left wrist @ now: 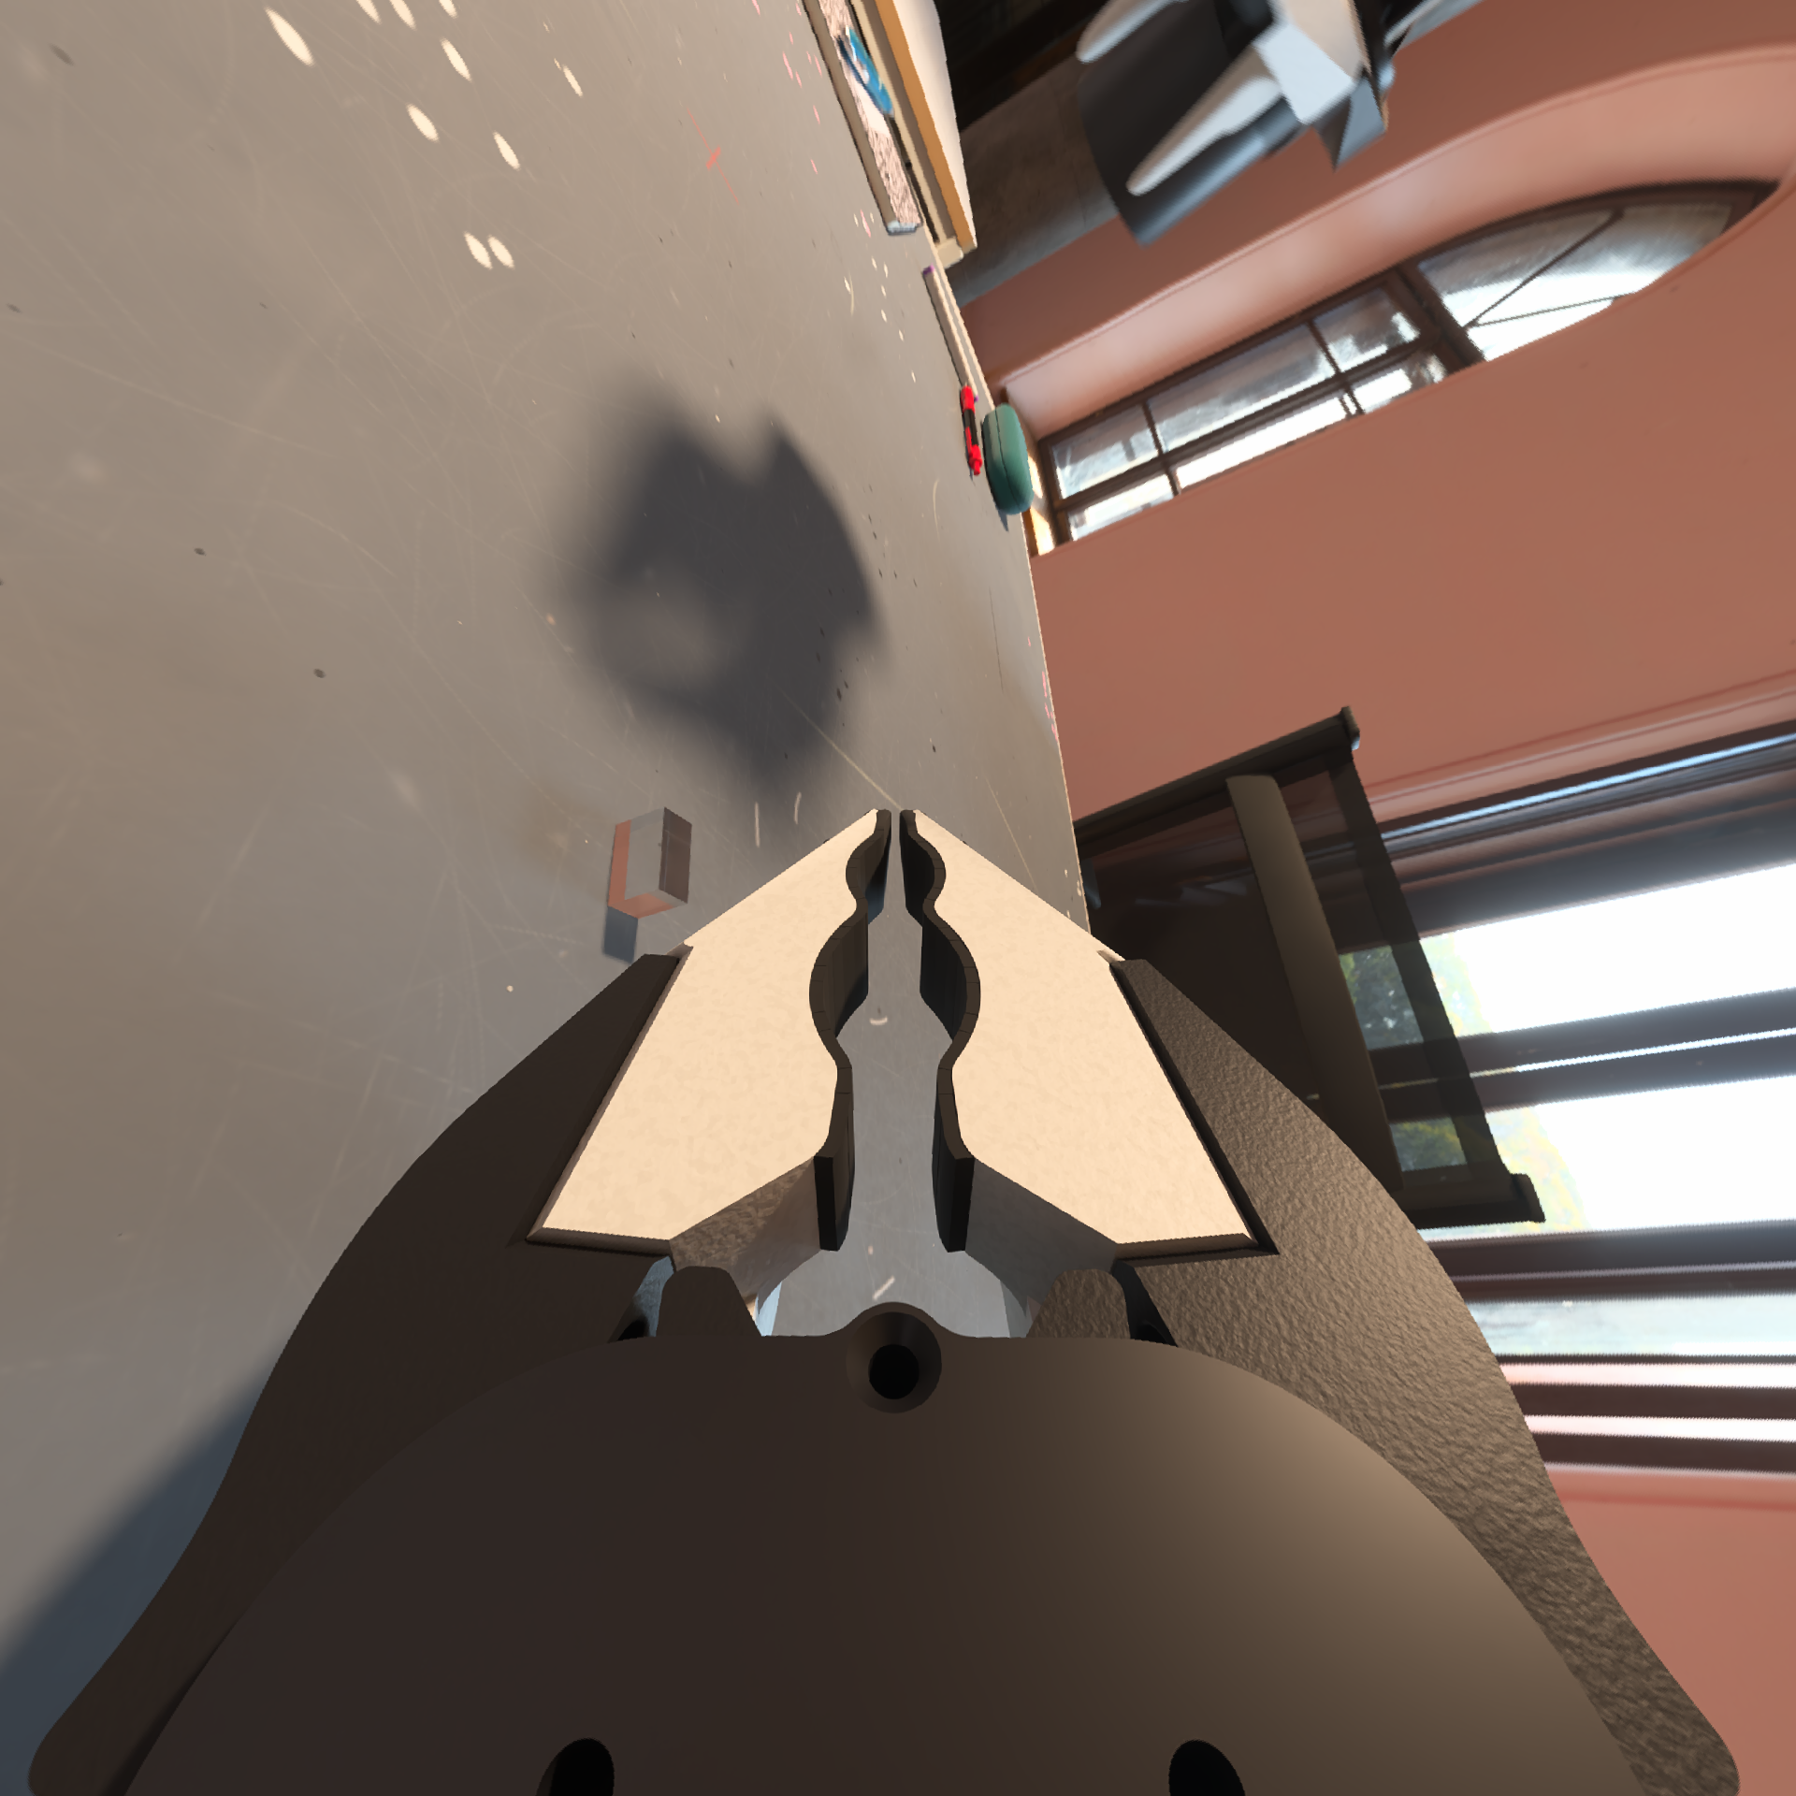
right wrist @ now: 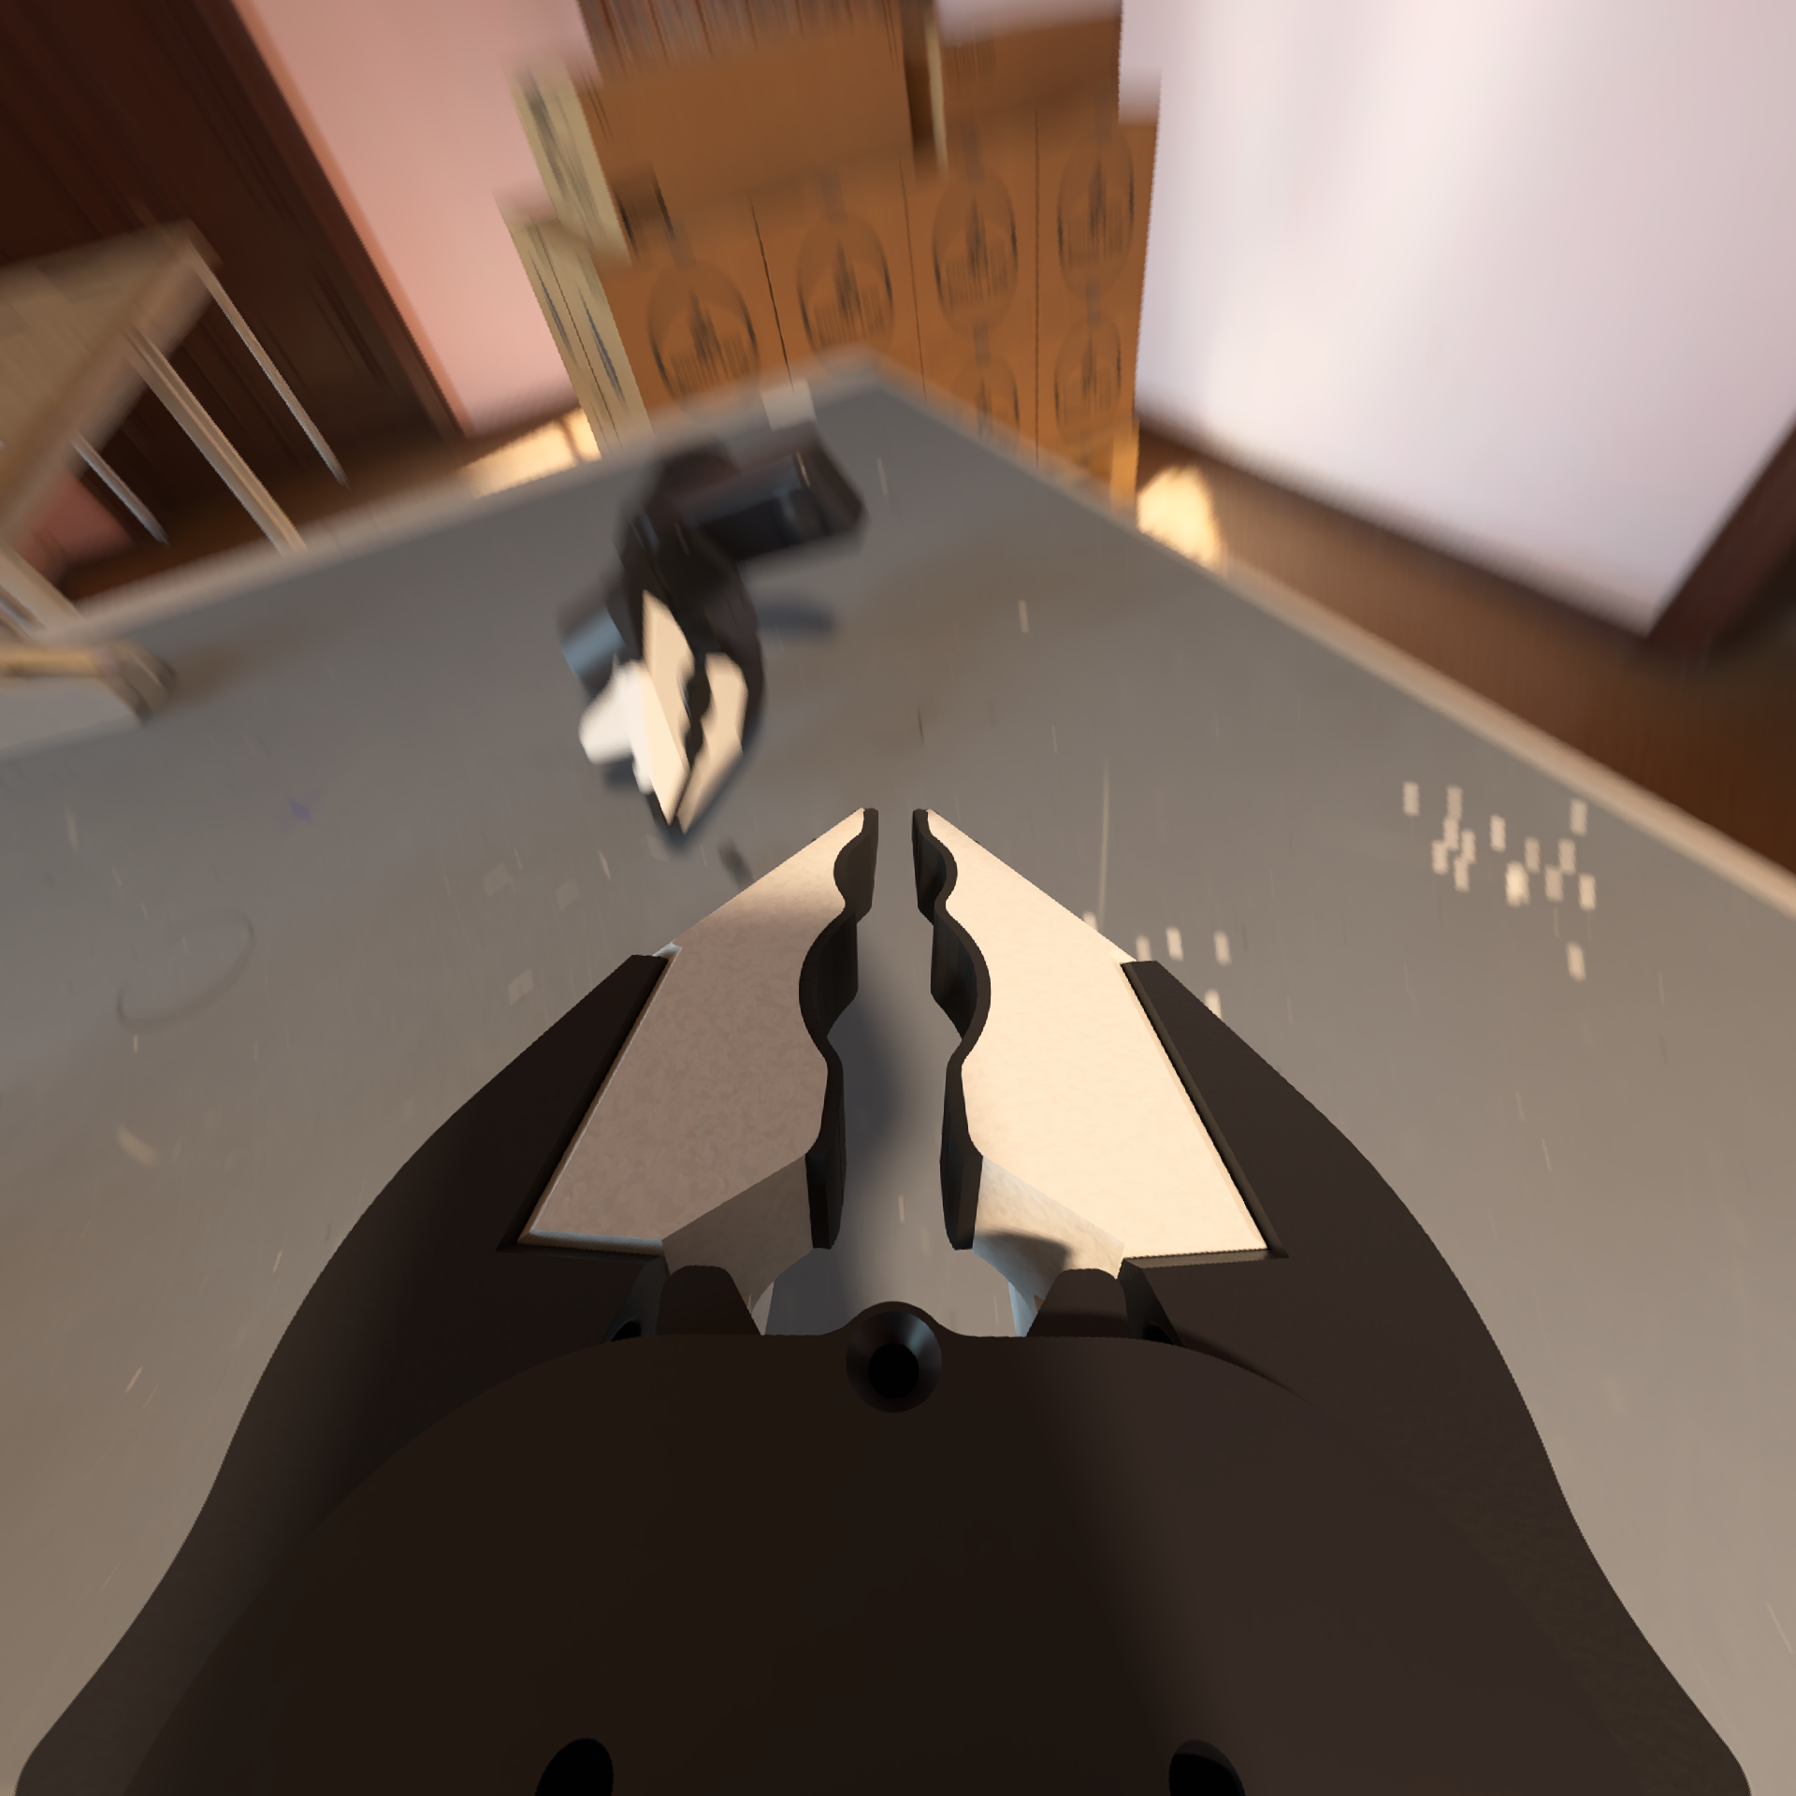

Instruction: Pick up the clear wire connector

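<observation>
Here we see our left gripper [left wrist: 894, 816] drawn nearly closed, only a sliver between the tips, holding nothing above the grey tabletop [left wrist: 340, 583]. The clear connector [left wrist: 653, 863] lies on the tabletop just left of those tips, untouched. Our right gripper [right wrist: 894, 816] is narrow too, empty, with the view past it blurred.

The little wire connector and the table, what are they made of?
The clear wire connector looks like see-through glossy plastic: the table shows through it, one end tinted orange. The table looks like matte grey board or laminate, scuffed and scratched; hard to say which.
</observation>
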